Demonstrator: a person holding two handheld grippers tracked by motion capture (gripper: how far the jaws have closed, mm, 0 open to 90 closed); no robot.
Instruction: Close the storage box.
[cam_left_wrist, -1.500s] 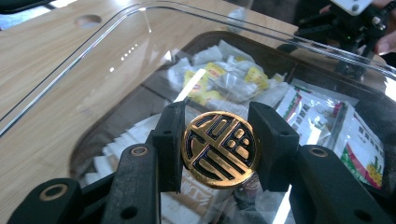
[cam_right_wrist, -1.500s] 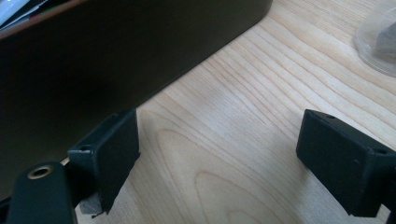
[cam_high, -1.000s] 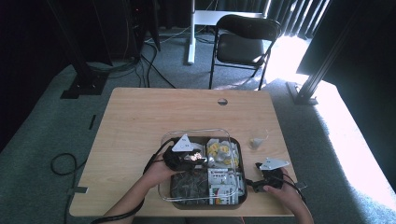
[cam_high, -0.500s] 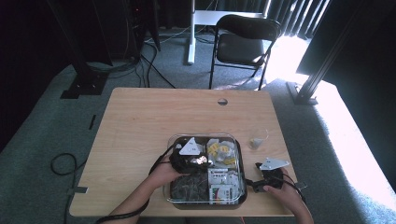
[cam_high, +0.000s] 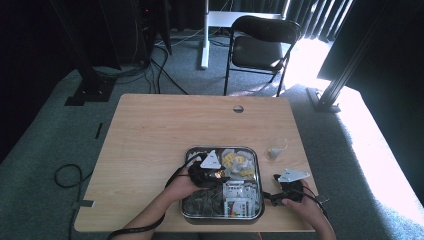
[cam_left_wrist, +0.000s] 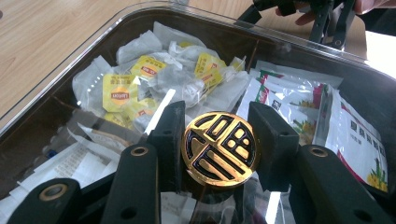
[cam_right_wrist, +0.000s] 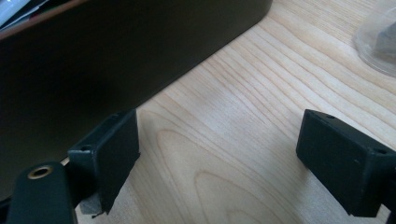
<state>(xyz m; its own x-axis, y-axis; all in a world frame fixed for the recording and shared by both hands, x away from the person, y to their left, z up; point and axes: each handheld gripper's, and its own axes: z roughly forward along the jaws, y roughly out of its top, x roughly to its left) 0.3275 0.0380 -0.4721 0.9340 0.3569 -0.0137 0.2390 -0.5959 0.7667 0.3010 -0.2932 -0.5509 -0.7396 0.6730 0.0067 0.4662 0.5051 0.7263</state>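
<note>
A dark square box (cam_high: 260, 186) near the table's front edge holds yellow-tagged tea bags (cam_left_wrist: 122, 91) and printed sachets (cam_left_wrist: 348, 133). A clear lid (cam_left_wrist: 88, 52) lies over it, with a round gold-and-black knob (cam_left_wrist: 220, 148) at its middle. My left gripper (cam_left_wrist: 219, 140) is shut on that knob, and in the high view it (cam_high: 212, 172) hangs over the box's middle. On the wood just right of the box wall (cam_right_wrist: 116, 56), my right gripper (cam_right_wrist: 217, 154) is open with nothing between its jaws; the high view shows it (cam_high: 274, 195) by the box's right side.
One loose tea bag (cam_high: 274, 152) lies on the table right of the box, and a clear wrapper edge (cam_right_wrist: 380, 37) shows beyond my right gripper. A cable hole (cam_high: 238, 108) sits at the table's far edge. A black chair (cam_high: 262, 42) stands behind the table.
My left gripper has sunk and shifted a little to the right over the box, with the knob still in it. The right hand has kept still.
</note>
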